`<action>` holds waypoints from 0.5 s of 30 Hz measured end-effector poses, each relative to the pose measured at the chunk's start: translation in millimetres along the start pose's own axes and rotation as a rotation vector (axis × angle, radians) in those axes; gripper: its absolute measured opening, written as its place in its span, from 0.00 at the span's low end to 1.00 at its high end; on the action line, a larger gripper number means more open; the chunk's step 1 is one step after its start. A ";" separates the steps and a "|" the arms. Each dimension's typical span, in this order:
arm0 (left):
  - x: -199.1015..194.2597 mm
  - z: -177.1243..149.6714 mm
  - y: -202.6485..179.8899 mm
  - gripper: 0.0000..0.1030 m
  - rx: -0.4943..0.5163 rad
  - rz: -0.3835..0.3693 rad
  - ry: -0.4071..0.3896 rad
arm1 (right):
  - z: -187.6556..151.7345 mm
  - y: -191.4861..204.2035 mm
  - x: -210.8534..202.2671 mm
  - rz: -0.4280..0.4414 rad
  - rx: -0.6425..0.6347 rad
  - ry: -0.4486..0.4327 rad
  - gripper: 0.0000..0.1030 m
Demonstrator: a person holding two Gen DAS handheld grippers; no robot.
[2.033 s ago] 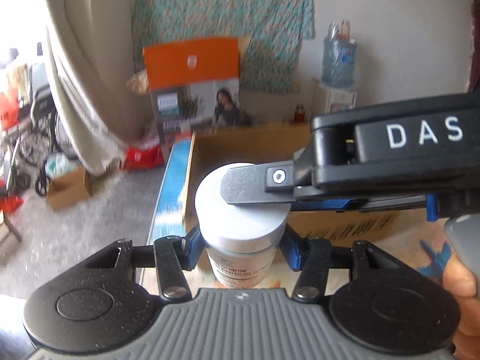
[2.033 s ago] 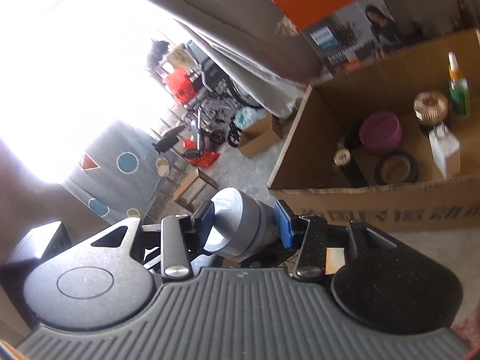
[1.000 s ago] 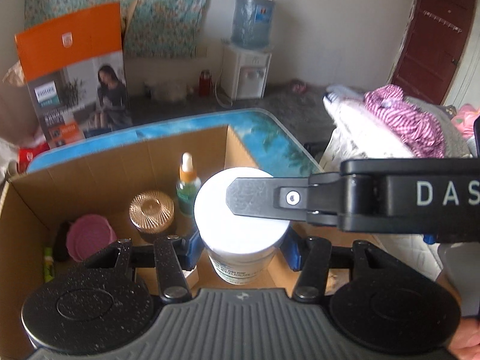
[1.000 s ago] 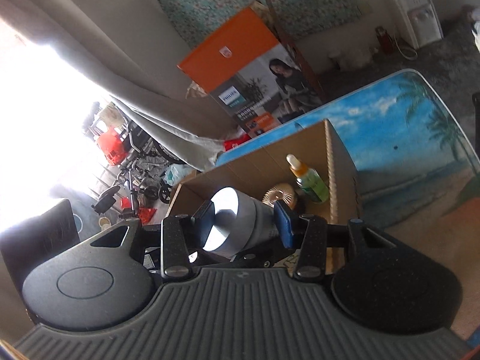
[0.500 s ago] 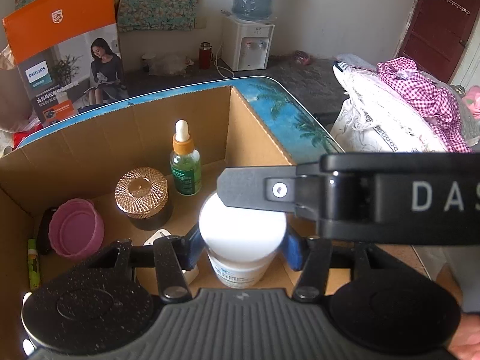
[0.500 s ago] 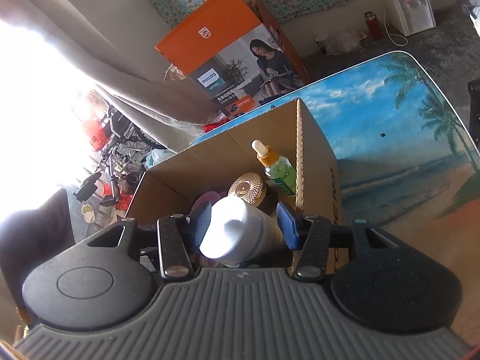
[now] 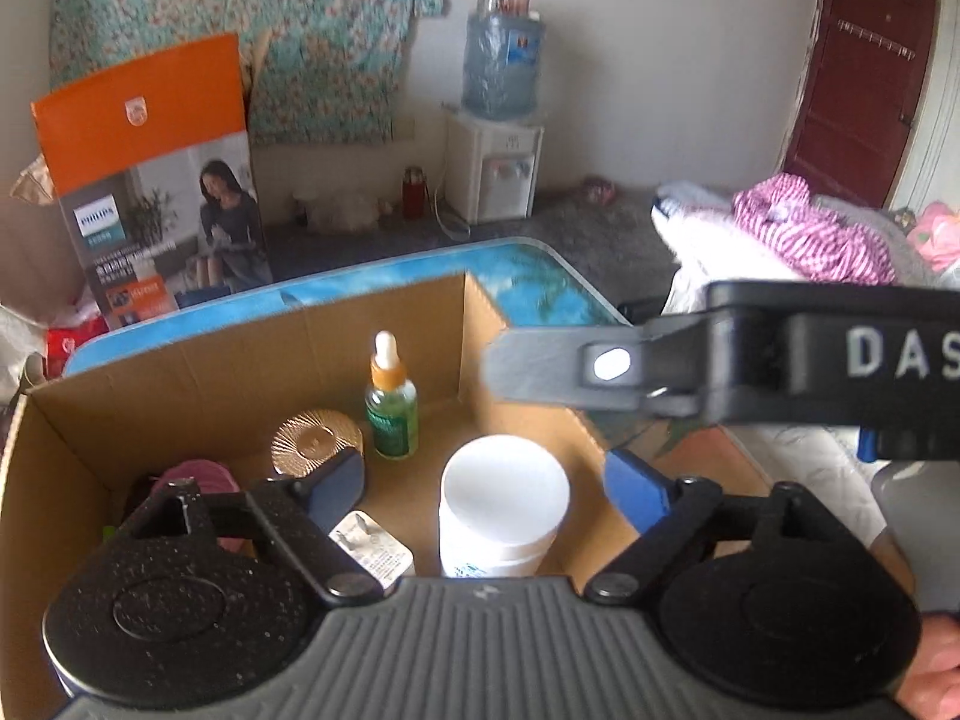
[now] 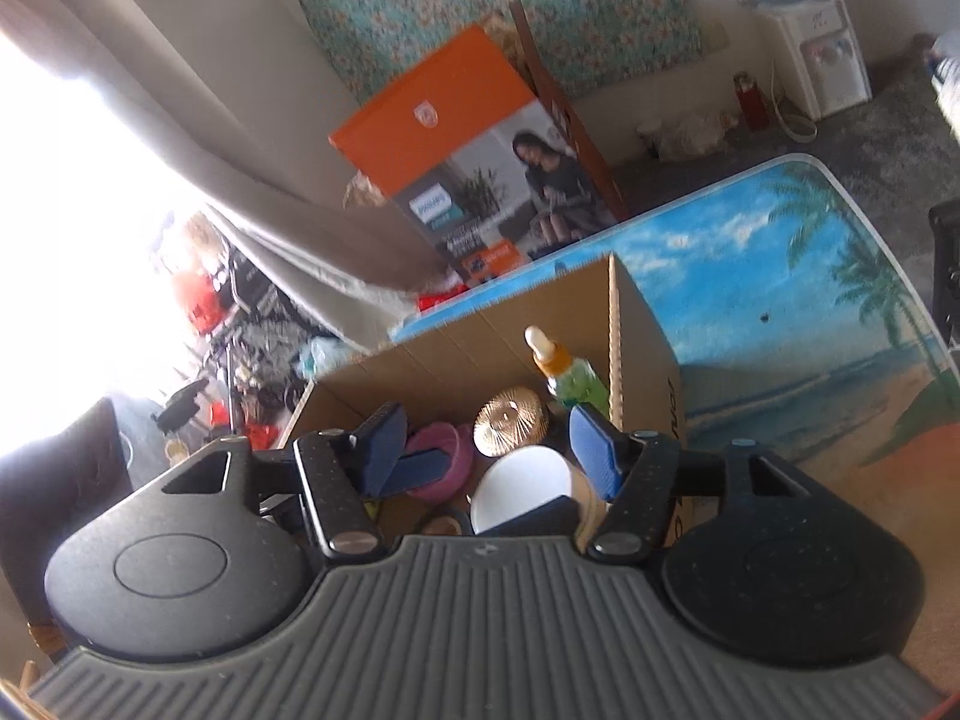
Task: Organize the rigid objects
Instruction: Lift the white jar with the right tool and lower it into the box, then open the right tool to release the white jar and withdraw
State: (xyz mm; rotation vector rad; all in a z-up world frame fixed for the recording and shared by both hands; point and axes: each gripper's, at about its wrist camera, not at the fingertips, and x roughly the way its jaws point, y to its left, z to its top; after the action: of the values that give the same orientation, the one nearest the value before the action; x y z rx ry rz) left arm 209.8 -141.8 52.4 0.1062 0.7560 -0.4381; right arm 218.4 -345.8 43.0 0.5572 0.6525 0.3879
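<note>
Both grippers hang over the open cardboard box (image 7: 180, 372) that sits on the counter (image 8: 780, 276) with its beach-scene top. The left gripper (image 7: 486, 486) tilts steeply down into the box. Its jaws have just been opening and now stand wide, with the white jar (image 7: 503, 513) upright between them on the box floor; neither blue pad touches the jar, and a clear gap shows on each side. The right gripper (image 8: 486, 450) comes in from the right at a shallower slant, and in the left wrist view its dark body crosses above the box's right wall. Its jaws have also just been opening and stand about half apart; they grip nothing. In the right wrist view the jar's white lid shows below and between them, free of the pads.

Around the jar, on the box floor: a small green dropper bottle (image 7: 391, 402) with an orange collar stands upright toward the back, a jar with a ribbed gold lid (image 7: 315, 441) is just left of it, a pink bowl (image 8: 441, 456) lies further left, and a white plug adapter (image 7: 372, 549) rests just beside the white jar's left side. Part of a hand (image 7: 936, 678) shows at the lower right edge of the left wrist view.
</note>
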 end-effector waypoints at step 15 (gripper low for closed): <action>-106.2 -23.8 8.4 1.00 -0.047 0.170 -0.086 | -44.3 66.0 -98.1 -0.107 -0.108 -0.194 0.99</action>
State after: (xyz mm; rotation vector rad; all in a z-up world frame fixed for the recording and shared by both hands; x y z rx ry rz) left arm 129.9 -91.5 107.2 0.1060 0.6667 -0.2614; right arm 106.5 -327.1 98.3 0.4479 0.4690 0.2626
